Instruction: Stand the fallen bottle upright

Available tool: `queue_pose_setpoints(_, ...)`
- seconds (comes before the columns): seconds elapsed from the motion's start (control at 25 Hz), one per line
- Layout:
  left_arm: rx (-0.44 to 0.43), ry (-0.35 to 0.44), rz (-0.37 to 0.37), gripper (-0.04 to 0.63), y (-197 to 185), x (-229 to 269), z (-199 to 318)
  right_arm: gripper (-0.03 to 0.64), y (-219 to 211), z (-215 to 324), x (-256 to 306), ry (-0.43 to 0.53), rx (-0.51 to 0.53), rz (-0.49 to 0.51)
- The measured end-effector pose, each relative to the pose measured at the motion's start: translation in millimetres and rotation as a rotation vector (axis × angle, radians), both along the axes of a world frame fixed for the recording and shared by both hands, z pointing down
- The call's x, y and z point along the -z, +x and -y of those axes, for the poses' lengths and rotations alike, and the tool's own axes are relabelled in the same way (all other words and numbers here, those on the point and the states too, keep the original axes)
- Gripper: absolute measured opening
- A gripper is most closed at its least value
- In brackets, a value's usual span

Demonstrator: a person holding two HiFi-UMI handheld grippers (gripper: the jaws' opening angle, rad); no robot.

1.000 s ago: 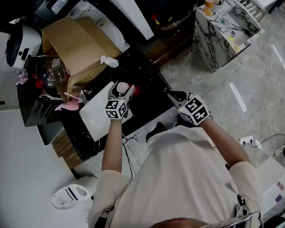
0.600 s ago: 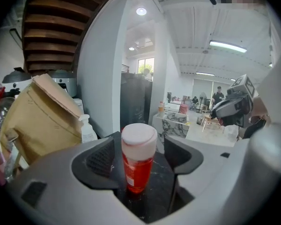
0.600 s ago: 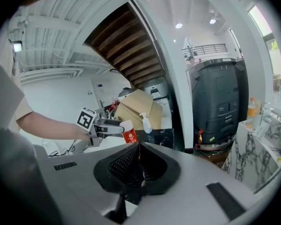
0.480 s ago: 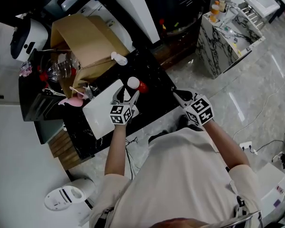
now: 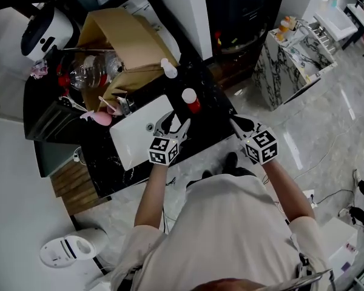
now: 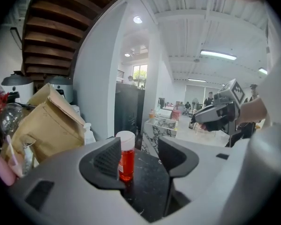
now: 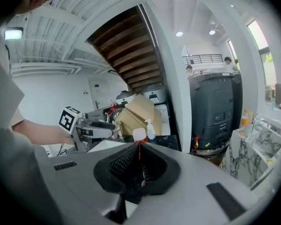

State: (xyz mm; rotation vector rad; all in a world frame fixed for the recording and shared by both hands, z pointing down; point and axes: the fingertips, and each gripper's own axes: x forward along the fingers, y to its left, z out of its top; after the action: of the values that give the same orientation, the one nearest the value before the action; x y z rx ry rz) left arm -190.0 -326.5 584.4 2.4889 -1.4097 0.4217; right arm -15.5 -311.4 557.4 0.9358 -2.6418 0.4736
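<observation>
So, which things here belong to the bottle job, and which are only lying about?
For the job: red bottle, already upright on the black counter.
Lying about: cardboard box, white spray bottle, white board, clear plastic bottle, rice cooker.

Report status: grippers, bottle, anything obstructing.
Left gripper open, jaws just been closing, nothing between them. Right gripper shut, empty. Bottle upright on black counter, untouched. Nothing in the way.
</observation>
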Motion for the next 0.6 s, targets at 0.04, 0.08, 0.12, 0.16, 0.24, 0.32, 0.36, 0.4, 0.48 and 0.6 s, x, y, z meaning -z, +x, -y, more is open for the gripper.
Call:
queue_pose_setpoints(0.04, 0.001, 0.002, -0.003, 0.246, -2, 5, -7, 0.031, -4, -4, 3, 0.007, -0.004, -0.003)
queue_pose_setpoints(0.08, 0.002, 0.004, -0.006, 0.24, -5, 9, -13, 0.031, -7, -9, 6, 0.015, -0.009, -0.006)
queue_pose_setpoints(0.12, 0.004, 0.007, -0.011, 0.23, -8, 14, -20, 0.031, -10, -13, 10, 0.026, -0.016, -0.009)
queue_pose_setpoints(0.16, 0.007, 0.012, -0.016, 0.215, -11, 18, -26, 0.031, -13, -17, 14, 0.038, -0.023, -0.012)
queue_pose_setpoints(0.24, 0.01, 0.023, -0.023, 0.19, -18, 25, -39, 0.031, -18, -27, 22, 0.062, -0.037, -0.017)
queue_pose_setpoints(0.32, 0.011, 0.032, -0.023, 0.167, -23, 30, -52, 0.031, -22, -37, 30, 0.083, -0.048, -0.021)
queue_pose_setpoints(0.36, 0.01, 0.033, -0.021, 0.159, -26, 32, -58, 0.031, -24, -42, 33, 0.093, -0.054, -0.022)
queue_pose_setpoints(0.4, 0.01, 0.033, -0.02, 0.151, -28, 34, -65, 0.031, -25, -48, 37, 0.103, -0.06, -0.023)
queue_pose_setpoints(0.48, 0.011, 0.029, -0.021, 0.13, -33, 37, -80, 0.031, -27, -61, 42, 0.12, -0.071, -0.022)
queue_pose_setpoints(0.6, 0.013, 0.033, -0.029, 0.096, -39, 46, -98, 0.031, -28, -78, 51, 0.141, -0.086, -0.02)
